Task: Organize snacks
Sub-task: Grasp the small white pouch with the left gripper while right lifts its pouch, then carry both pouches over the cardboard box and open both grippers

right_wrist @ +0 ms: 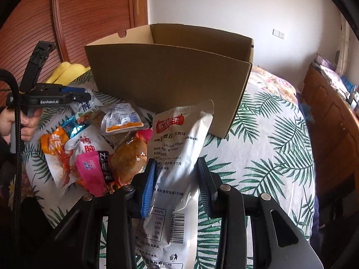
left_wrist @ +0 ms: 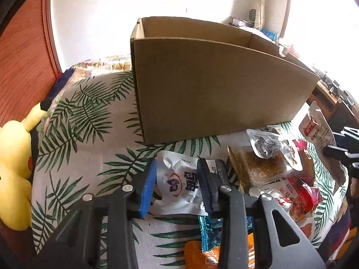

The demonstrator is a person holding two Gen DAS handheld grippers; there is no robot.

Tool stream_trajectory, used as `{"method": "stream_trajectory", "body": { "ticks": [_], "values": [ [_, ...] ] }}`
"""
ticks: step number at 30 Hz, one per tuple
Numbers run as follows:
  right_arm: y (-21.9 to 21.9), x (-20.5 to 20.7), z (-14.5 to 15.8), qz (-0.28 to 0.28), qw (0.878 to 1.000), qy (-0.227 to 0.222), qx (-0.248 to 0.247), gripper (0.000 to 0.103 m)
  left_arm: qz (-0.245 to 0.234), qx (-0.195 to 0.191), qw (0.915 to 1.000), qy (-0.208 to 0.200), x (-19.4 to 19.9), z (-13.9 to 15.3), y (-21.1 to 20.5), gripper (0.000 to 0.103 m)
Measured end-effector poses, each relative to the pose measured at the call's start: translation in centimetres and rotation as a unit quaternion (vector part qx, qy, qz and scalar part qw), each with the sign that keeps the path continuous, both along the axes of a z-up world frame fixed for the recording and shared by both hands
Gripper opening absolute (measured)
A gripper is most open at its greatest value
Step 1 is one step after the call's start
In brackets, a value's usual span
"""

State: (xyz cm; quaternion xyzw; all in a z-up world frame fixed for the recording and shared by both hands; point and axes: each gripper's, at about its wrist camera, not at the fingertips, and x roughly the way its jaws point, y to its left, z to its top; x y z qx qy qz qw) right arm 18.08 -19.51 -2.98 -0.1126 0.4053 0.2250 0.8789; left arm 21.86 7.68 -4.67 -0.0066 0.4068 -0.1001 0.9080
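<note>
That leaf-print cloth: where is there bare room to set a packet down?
Bare cloth lies right of the cardboard box, and left of it toward the yellow plush toy. The snack pile in front is crowded.

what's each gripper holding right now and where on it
Left gripper: closed on the small white snack packet, pads on its two side edges. Right gripper: clamps the tall silver pouch across its middle, lifted upright.

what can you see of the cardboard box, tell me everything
The cardboard box is plain brown corrugated board, open-topped, with a half-round notch in its far rim. It stands upright on the palm-leaf cloth, behind the snack pile. Its inside floor is hidden. Neither gripper touches it.
</note>
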Motion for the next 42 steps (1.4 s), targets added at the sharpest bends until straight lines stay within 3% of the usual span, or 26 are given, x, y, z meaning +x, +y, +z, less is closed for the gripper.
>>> {"method": "stream_trajectory", "body": {
  "ticks": [4, 5, 9, 19, 42],
  "values": [
    [-0.2, -0.1, 0.3, -0.004, 1.000, -0.006, 0.001, 0.035, 0.000, -0.001, 0.9999, -0.015, -0.9, 0.7, -0.2, 0.033],
    [-0.2, -0.2, 0.4, -0.004, 1.000, -0.007, 0.002, 0.035, 0.002, 0.001, 0.9998, -0.021, -1.2, 1.0, -0.2, 0.016],
    [-0.3, -0.4, 0.9, -0.004, 1.000, -0.012, 0.005, 0.035, 0.003, -0.003, 0.9994, -0.034, -1.7, 2.1, 0.1, 0.003],
    [-0.3, -0.5, 1.1, -0.006, 1.000, -0.015, 0.007, 0.035, -0.002, -0.002, 0.9993, -0.037, -1.9, 2.2, 0.1, 0.002],
    [-0.2, -1.2, 2.9, -0.004, 0.999, -0.036, 0.019, 0.035, -0.037, 0.010, 0.9951, -0.091, -4.2, 6.9, -2.1, 0.000]
  ]
}}
